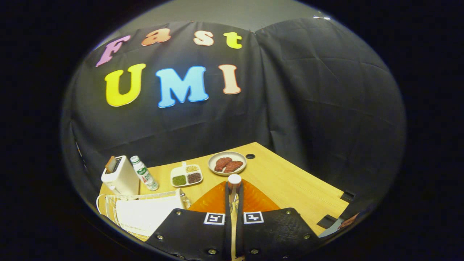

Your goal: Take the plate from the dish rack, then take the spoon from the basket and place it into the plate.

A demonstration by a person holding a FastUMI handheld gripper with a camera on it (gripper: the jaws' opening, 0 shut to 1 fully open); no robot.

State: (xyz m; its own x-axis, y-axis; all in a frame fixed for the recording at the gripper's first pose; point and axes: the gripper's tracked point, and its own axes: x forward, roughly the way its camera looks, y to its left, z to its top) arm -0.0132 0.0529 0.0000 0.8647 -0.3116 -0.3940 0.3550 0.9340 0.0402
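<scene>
Now | claw (234, 197) clamped on spoon (234, 181) | above orange plate (261, 199) | bottle (144, 173) label unreadable

Backdrop: black cloth wall (290, 90), creased in squares, hung in two panels that meet at a vertical seam at about 1 o'clock from the worktop's centre. Above it, at 12 o'clock, a strip of pale grey ceiling or wall (232, 11). Worktop (290, 181): light wood grain, a round dark cable hole (250, 156) near its far edge, two dark notches at its 4 o'clock edge. Light: dim, warm on the wood.
</scene>
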